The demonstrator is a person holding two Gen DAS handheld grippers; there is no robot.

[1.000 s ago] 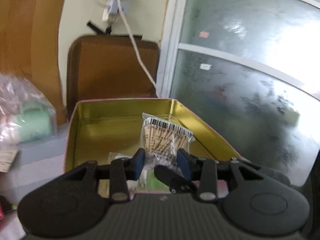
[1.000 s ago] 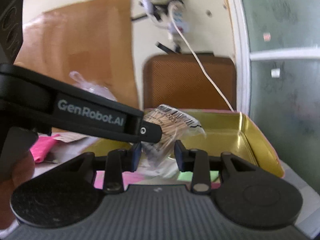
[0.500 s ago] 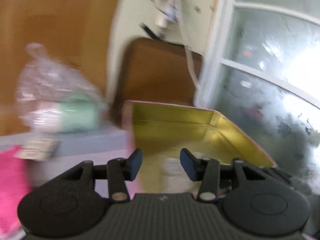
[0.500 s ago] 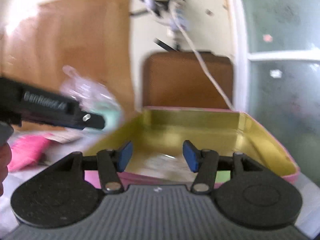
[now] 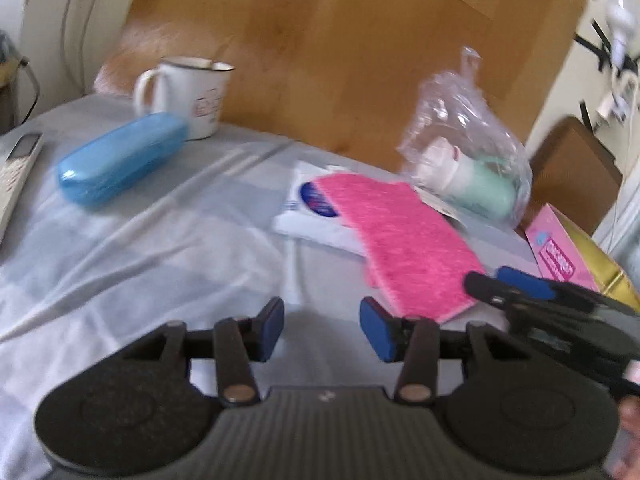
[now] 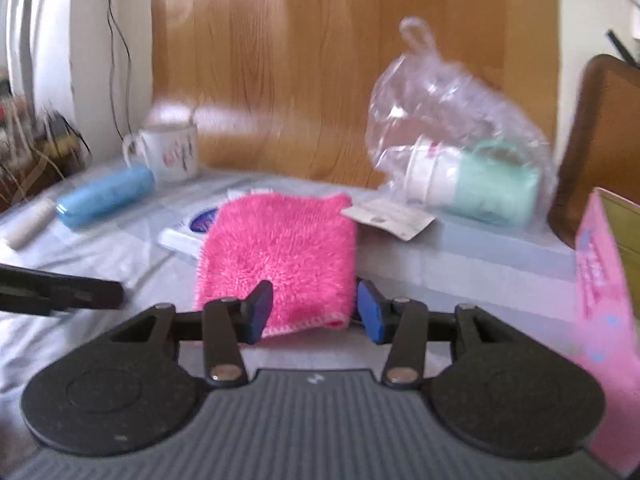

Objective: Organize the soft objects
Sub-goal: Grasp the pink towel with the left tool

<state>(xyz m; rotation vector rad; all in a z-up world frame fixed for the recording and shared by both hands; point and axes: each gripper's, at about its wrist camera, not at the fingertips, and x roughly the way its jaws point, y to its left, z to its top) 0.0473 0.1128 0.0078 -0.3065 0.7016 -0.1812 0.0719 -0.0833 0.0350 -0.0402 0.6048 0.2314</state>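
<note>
Both grippers, L (image 5: 322, 330) & R (image 6: 314, 312), apart, empty; R at pink cloth's (image 6: 280, 256) near edge.

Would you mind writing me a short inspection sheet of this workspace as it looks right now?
Surface: table under wrinkled pale blue cloth.
Job's things: pink fluffy cloth lying flat, overlapping a white packet; pink tin at right.
Clutter: white mug, blue case, bagged green cup, remote.
Grippers: left gripper open, empty; right gripper open at the cloth's near edge.
Cables: cords hanging on the wall.
Surroundings: wooden panel behind.
</note>
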